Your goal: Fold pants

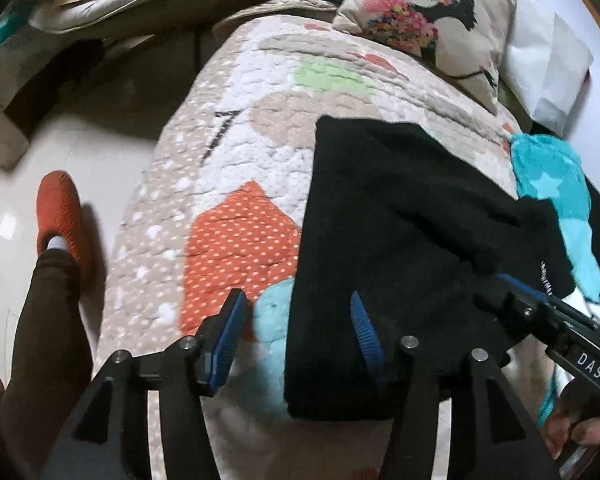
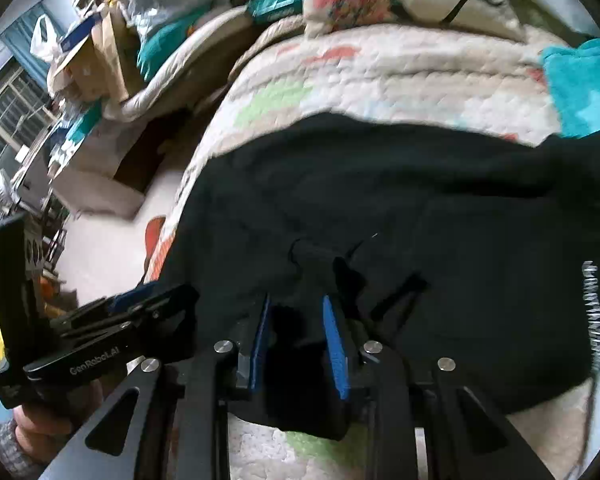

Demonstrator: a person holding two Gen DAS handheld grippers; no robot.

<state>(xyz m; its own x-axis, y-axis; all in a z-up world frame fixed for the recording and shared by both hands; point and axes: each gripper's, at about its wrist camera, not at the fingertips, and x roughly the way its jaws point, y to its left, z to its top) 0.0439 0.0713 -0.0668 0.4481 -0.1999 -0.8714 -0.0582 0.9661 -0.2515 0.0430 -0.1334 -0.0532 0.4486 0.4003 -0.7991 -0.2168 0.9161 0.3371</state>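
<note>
The black pants lie partly folded on the patterned quilt of a bed. My left gripper is open, its blue pads straddling the left edge of the pants near the front. In the right wrist view the pants fill the middle. My right gripper has its pads close together with a bunched fold of black cloth between them, near the front edge. The right gripper also shows in the left wrist view, resting on the pants. The left gripper shows at the left of the right wrist view.
A floral pillow lies at the head of the bed. A teal star blanket lies right of the pants. The person's leg and orange slipper stand on the pale floor left of the bed. Boxes and bags pile beyond.
</note>
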